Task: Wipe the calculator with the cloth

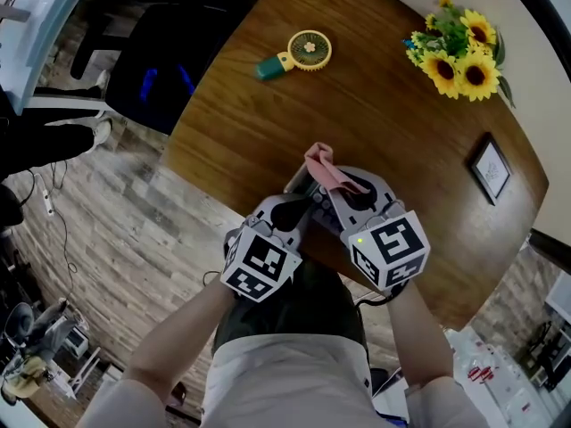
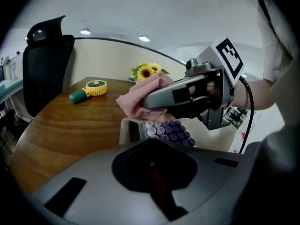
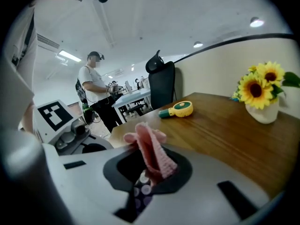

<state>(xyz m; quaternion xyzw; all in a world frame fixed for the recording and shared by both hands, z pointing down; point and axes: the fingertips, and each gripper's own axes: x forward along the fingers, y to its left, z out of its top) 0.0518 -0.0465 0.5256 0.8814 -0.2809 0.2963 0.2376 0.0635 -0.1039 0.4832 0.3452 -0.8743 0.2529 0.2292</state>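
A grey calculator [image 1: 323, 207] with purple keys [image 2: 167, 131] lies at the near edge of the wooden table [image 1: 268, 114]. Its near end sits at the tips of my left gripper [image 1: 300, 212], whose jaws stand almost closed on it [image 2: 151, 146]. My right gripper [image 1: 353, 194] is shut on a folded pink cloth [image 1: 325, 168], which sticks up between its jaws [image 3: 152, 151]. That cloth [image 2: 140, 97] hangs over the calculator's display end. Purple keys [image 3: 142, 191] show just under the cloth in the right gripper view.
A yellow hand-held fan [image 1: 302, 52] with a green handle lies at the table's far side. A sunflower bunch [image 1: 459, 47] and a small picture frame [image 1: 491, 168] stand at the right. A black chair [image 1: 156, 69] is at the table's left; a person [image 3: 96, 97] stands farther off.
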